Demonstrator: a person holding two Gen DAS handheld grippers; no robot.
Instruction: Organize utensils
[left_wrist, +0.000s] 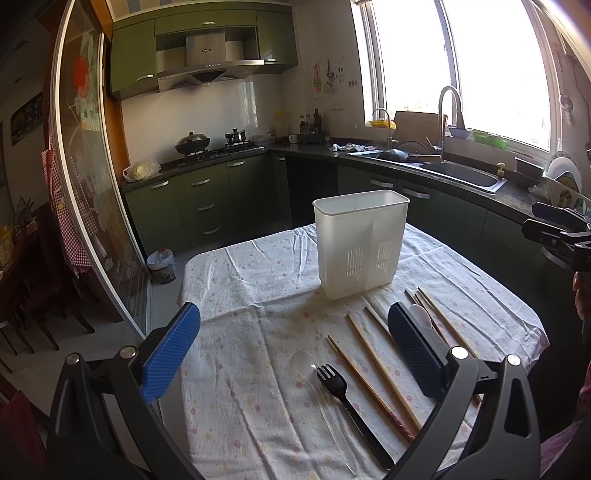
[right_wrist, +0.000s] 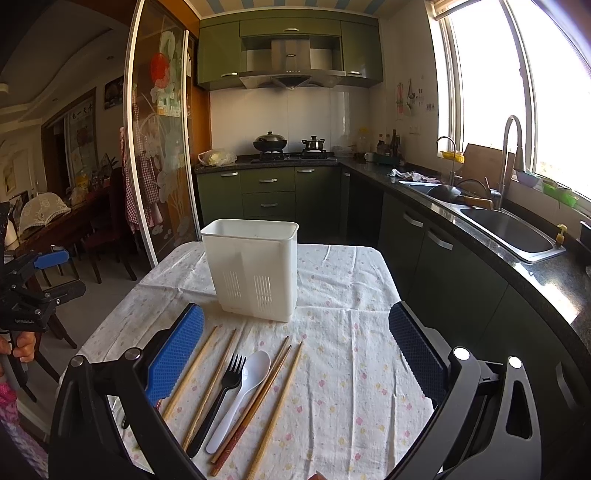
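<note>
A white slotted utensil holder (left_wrist: 360, 242) (right_wrist: 253, 269) stands upright and empty-looking on the floral tablecloth. In front of it lie several wooden chopsticks (left_wrist: 373, 356) (right_wrist: 275, 402), a black plastic fork (left_wrist: 345, 400) (right_wrist: 219, 397), a white spoon (right_wrist: 242, 397) (left_wrist: 421, 315) and a clear spoon (left_wrist: 321, 391). My left gripper (left_wrist: 293, 349) hovers open above the cloth, its right finger over the chopsticks and white spoon. My right gripper (right_wrist: 295, 356) is open too, held above the utensils with nothing between its fingers.
The small table (right_wrist: 343, 280) stands in a kitchen, with green cabinets and a sink counter (right_wrist: 509, 236) to the right and a glass sliding door (right_wrist: 162, 147) to the left. The right gripper (left_wrist: 561, 236) shows at the left wrist view's right edge, the left gripper (right_wrist: 29, 291) in a hand at the other view's left edge.
</note>
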